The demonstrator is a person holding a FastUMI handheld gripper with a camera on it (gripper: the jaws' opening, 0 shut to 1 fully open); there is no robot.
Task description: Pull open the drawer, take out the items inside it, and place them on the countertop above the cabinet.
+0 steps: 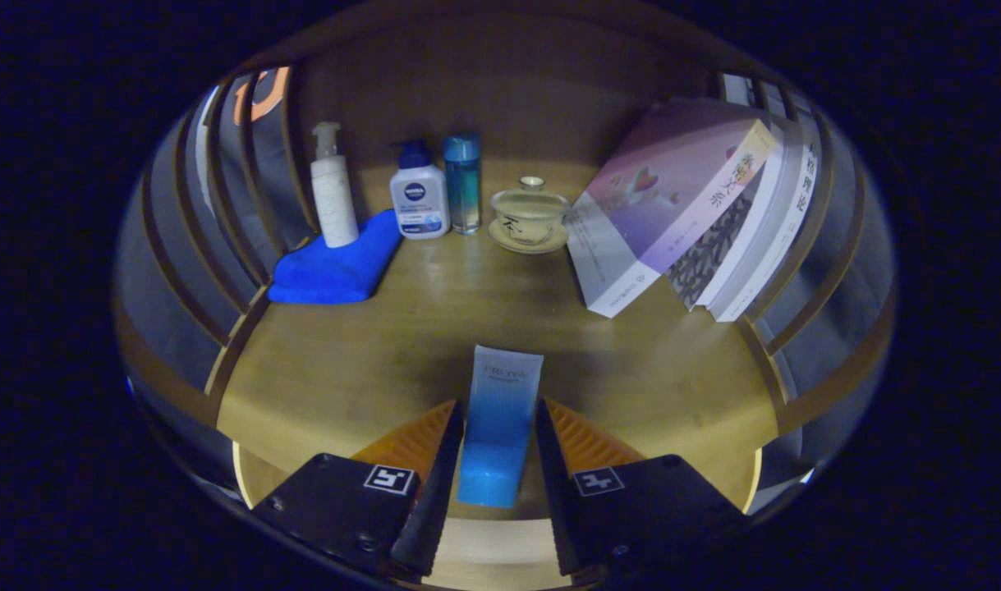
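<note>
Jaws closed on blue tube, above countertop

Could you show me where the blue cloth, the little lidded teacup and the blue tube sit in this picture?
Blue cloth (pixel 336 267): gripper view, on its folded top.
Lidded teacup (pixel 530 215): gripper view, on the cup's side.
Blue tube (pixel 500 419): gripper view, on its middle, between the tool's (pixel 498 435) fingers.

On the bench: one blue tube, one pump bottle, one white lotion bottle, one blue bottle, one lidded cup on one saucer, one blue cloth, three leaning books.
</note>
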